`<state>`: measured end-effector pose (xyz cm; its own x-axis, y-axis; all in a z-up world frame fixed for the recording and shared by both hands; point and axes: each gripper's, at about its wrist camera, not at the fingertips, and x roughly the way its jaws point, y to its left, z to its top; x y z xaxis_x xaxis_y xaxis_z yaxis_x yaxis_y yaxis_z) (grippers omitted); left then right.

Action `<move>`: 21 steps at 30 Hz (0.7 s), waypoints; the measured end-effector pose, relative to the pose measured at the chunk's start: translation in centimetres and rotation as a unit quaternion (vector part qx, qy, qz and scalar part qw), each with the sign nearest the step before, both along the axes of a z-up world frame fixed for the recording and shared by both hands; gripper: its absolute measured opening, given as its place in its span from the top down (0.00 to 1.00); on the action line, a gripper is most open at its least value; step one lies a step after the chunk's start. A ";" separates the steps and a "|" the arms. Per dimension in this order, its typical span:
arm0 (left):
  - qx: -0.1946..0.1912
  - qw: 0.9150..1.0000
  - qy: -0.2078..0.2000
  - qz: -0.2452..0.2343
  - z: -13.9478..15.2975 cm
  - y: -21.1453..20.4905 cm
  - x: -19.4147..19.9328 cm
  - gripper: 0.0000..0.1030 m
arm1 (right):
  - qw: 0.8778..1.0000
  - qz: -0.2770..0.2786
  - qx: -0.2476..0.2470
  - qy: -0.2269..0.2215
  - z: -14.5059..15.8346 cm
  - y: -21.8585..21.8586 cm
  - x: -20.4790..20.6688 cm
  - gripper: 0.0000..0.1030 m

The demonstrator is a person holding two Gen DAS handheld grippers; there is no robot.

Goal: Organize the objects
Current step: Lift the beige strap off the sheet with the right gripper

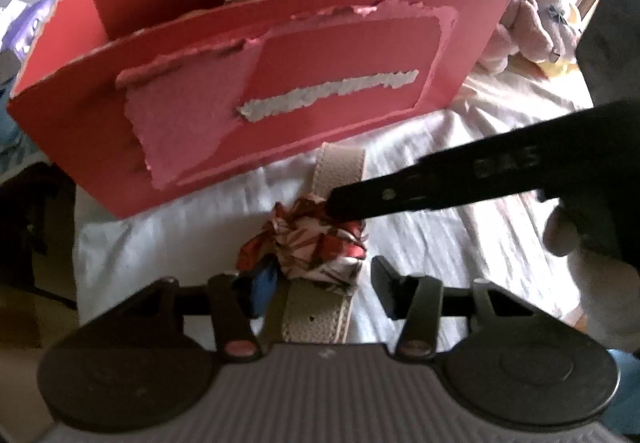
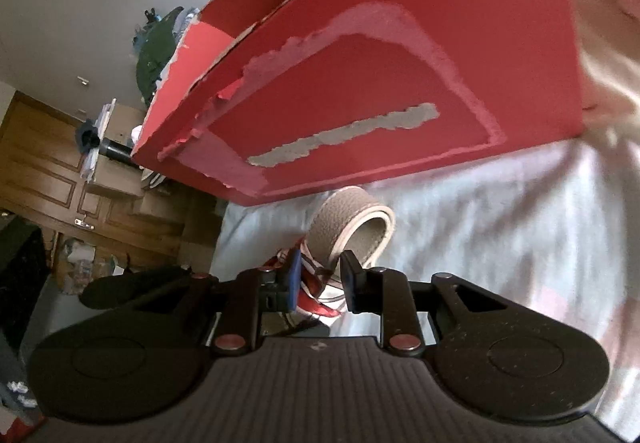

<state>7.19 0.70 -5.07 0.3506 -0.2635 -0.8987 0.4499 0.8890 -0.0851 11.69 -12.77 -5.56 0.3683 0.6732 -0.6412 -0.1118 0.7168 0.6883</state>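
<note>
Beside the unlabelled red box (image 1: 280, 91), both hand-held grippers gape around the patterned scarf (image 1: 320, 247), gripping nothing.

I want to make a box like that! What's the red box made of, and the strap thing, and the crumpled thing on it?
The red box looks like cardboard with a matte red paper skin: torn patches show paler layers and a grey strip. The strap seems pebbled leather or imitation, beige-grey with pale stitched edges. The crumpled thing looks like thin printed fabric, red and white, slightly shiny; it might be silky cloth.
</note>
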 end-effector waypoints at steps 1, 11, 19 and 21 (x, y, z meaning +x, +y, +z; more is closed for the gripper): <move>0.005 1.000 -0.002 -0.003 0.0 -0.1 -0.1 0.50 | 1.000 0.002 -0.005 0.000 -0.1 0.2 0.1 0.79; -0.032 0.999 0.000 -0.042 2.8 0.6 -0.4 0.70 | 0.999 0.010 0.033 -0.015 2.7 -1.2 -1.1 0.91; -0.087 0.990 -0.052 -0.101 7.6 -0.9 -1.1 0.70 | 0.996 -0.023 0.025 -0.085 8.2 -4.7 -3.7 0.91; -0.103 0.986 -0.070 -0.111 9.1 -1.4 -1.3 0.70 | 0.994 -0.034 0.026 -0.104 9.6 -5.4 -3.9 0.90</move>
